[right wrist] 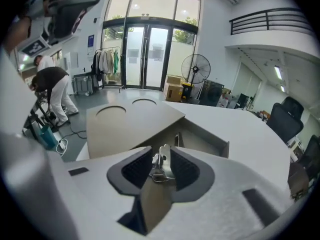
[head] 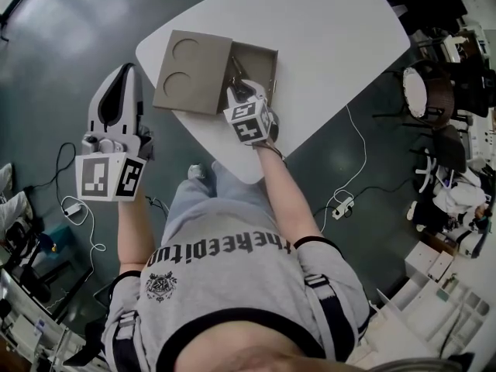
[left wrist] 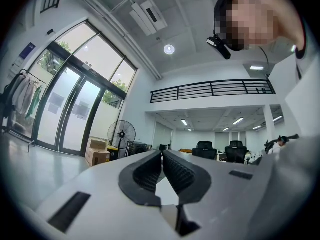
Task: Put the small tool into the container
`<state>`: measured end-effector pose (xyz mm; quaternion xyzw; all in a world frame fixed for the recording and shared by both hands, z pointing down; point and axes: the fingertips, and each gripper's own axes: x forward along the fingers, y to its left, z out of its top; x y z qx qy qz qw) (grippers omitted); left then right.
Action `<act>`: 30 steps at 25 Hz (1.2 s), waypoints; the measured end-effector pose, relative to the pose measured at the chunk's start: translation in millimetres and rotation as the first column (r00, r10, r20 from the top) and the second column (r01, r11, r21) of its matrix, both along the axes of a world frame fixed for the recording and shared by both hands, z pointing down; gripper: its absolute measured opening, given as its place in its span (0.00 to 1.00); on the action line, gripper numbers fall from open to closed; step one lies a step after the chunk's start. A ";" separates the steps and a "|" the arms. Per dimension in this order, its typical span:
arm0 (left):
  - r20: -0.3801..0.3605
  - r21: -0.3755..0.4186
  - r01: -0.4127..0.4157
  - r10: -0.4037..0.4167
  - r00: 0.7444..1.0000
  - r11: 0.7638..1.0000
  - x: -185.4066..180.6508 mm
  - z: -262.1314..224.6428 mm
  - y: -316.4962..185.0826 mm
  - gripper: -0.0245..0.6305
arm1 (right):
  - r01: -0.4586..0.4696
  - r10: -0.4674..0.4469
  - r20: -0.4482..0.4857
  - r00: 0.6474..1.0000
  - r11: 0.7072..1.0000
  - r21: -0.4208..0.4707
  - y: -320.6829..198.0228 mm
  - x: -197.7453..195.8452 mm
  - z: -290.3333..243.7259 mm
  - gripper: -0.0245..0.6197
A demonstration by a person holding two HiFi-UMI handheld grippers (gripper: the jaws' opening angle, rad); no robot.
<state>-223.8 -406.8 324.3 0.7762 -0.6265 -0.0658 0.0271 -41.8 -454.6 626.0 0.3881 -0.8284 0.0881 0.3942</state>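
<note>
Right tool (head: 237, 91), jaws spread, poised over the open compartment of the container (head: 268, 62) on the worktop (head: 333, 29); small metal implement (right wrist: 161, 166) stands between its jaws. Left tool (left wrist: 162, 155), well apart, pressed together, empty.

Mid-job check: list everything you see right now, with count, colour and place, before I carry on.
table: one, white, centre of the head view.
container: one, tan, near the table's front edge; lid with two round recesses slid aside, one compartment open.
small tool: one, silvery metal, between the jaws of the right gripper, at the open compartment.
power strip: one, white, on the dark floor right of the table.
fan: one, black, near the glass doors.
bystander: one, dark top, white trousers, bent over, far left of the right gripper view.
left gripper: one, white with black pads, jaws shut, empty, off the table's left.
right gripper: one, same colours, jaws open, over the container.
</note>
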 end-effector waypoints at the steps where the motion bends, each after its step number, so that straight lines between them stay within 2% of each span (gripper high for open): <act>1: 0.001 0.002 -0.006 0.006 1.000 1.000 2.0 -0.7 0.7 0.06 | -0.020 0.020 0.018 1.000 1.000 0.002 1.4 2.9 -3.9 0.21; 5: 0.002 0.009 -0.031 0.031 1.000 0.999 9.1 -5.1 4.7 0.06 | -0.106 0.103 0.103 0.989 0.994 0.022 4.6 13.8 -24.3 0.05; 6: 0.002 0.011 -0.038 0.038 0.999 0.999 10.8 -6.4 5.6 0.06 | -0.121 0.117 0.124 0.985 0.992 0.028 5.3 15.5 -29.9 0.04; 9: 0.004 0.022 -0.061 0.061 0.998 0.998 17.2 -10.1 8.3 0.06 | -0.163 0.158 0.166 0.973 0.986 0.019 12.3 23.8 -40.1 0.04; 18: -0.002 0.051 -0.120 0.120 0.993 0.992 34.0 -21.6 32.8 0.06 | -0.234 0.206 0.254 0.945 0.969 0.085 43.1 41.6 -79.9 0.04; 24: -0.005 0.071 -0.156 0.157 0.988 0.985 45.0 -29.2 48.2 0.06 | -0.298 0.245 0.328 0.912 0.947 0.121 60.8 55.2 -105.7 0.04; 30: -0.010 0.087 -0.183 0.184 0.983 0.979 52.8 -34.1 62.4 0.06 | -0.331 0.251 0.360 0.898 0.926 0.181 76.8 67.1 -130.1 0.04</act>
